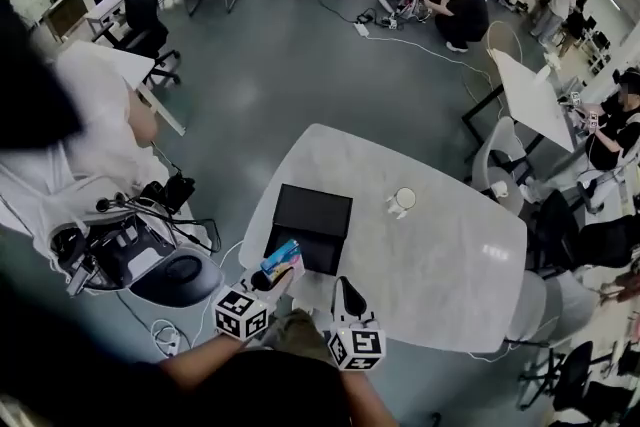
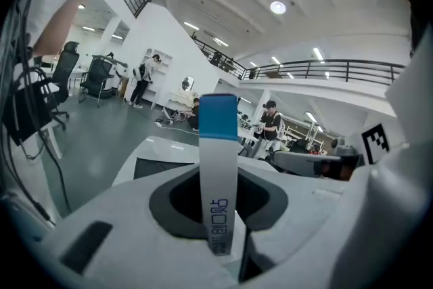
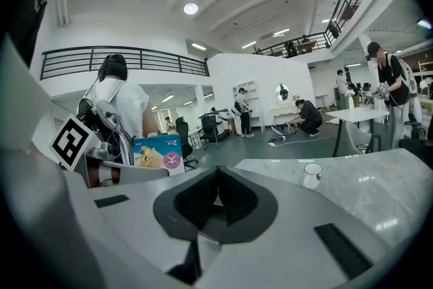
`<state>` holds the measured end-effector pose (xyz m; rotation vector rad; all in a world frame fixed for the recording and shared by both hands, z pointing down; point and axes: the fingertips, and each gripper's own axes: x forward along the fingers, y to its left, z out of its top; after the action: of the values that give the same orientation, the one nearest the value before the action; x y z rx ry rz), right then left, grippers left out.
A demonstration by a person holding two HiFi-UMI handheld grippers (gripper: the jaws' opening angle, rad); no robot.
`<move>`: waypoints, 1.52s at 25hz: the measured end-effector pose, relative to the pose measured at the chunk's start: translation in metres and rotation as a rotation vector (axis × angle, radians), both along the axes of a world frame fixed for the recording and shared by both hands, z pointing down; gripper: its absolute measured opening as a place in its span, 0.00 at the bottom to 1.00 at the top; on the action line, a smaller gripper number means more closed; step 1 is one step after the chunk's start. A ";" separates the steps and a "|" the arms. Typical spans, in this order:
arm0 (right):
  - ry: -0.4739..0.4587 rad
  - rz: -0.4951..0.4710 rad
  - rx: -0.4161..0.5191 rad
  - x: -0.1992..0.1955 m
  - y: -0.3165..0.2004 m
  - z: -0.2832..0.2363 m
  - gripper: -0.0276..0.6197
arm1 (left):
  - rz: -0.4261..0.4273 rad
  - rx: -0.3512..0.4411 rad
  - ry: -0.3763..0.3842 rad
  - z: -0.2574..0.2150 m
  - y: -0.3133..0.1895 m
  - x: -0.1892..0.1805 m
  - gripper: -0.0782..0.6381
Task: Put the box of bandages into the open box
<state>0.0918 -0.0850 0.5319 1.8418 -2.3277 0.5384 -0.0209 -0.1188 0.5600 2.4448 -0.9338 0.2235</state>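
Observation:
The box of bandages is blue, yellow and pink, and it hangs over the near-left edge of the white marble table. My left gripper is shut on it. In the left gripper view the box of bandages stands edge-on between the jaws, white with a blue top. The open box is black, lies just beyond the held box, and also shows as the dark open box. My right gripper is beside it on the right, and the right gripper is shut on nothing. The bandage box shows to its left.
A white cup stands on the table right of the black box, also seen as the cup. Gear and cables lie on the floor at the left. Chairs and a second table stand to the right; people are farther off.

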 end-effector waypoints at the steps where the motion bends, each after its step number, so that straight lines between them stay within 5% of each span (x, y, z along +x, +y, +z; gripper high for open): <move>1: -0.007 -0.002 -0.010 0.005 -0.009 0.004 0.06 | -0.014 -0.023 0.003 0.005 -0.008 0.002 0.22; 8: -0.029 -0.031 -0.090 0.014 -0.050 0.032 0.06 | -0.219 -0.131 0.026 0.047 -0.060 -0.001 0.22; 21: -0.004 -0.112 -0.190 0.037 -0.094 0.067 0.06 | -0.348 -0.262 0.011 0.146 -0.096 0.029 0.22; 26: -0.016 -0.129 -0.225 0.039 -0.094 0.073 0.06 | -0.368 -0.317 -0.044 0.180 -0.092 0.031 0.22; 30: -0.022 -0.137 -0.245 0.042 -0.093 0.082 0.06 | -0.460 -0.400 -0.073 0.210 -0.092 0.022 0.22; 38: -0.025 -0.130 -0.265 0.048 -0.082 0.083 0.06 | -0.552 -0.496 -0.005 0.226 -0.086 0.017 0.23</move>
<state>0.1397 -0.1668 0.6144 1.5634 -2.2433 0.8115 -0.0041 -0.2046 0.7862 1.6717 -1.3286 0.2289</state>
